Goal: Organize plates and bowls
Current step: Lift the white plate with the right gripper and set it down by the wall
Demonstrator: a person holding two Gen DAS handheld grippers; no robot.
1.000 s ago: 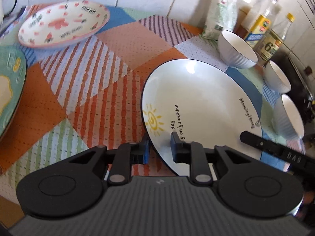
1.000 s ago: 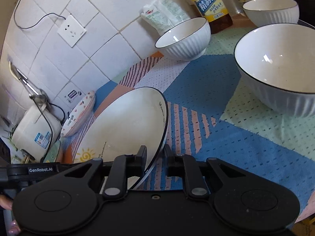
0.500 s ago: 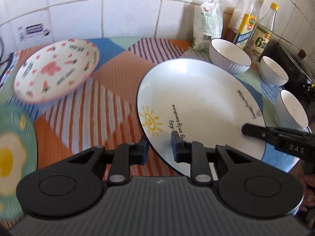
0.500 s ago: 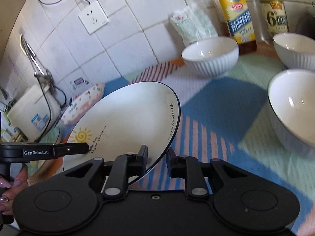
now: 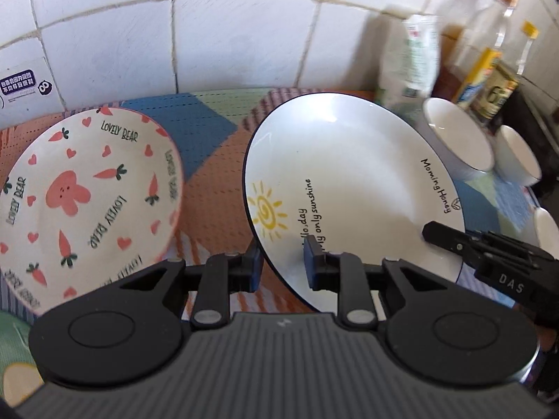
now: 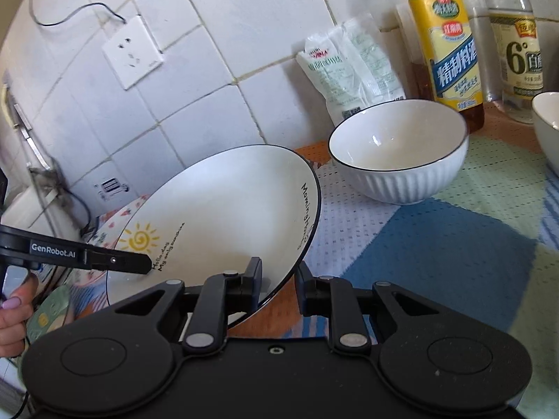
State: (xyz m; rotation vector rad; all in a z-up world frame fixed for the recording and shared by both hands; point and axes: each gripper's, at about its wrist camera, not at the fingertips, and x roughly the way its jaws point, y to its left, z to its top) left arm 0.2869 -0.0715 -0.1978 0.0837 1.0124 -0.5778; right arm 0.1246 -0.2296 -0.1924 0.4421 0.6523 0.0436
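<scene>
Sun-printed plate point(image 6: 223, 202) clamped between both hand-held grippers, ribbed bowl point(image 6: 401, 160) beyond.

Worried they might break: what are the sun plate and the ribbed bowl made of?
Sun plate: apparently glazed ceramic, given its glossy white face, bright window glare, dark rim line and printed lettering. Ribbed bowl: likely the same, with a shiny inside, moulded outer ribs and a thin dark rim.

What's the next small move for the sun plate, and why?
Probably carry it on toward the bear plate and lower it on top. Both grippers, left and right, pinch the sun plate by its rim, lifted and tilted, beside that plate.
</scene>
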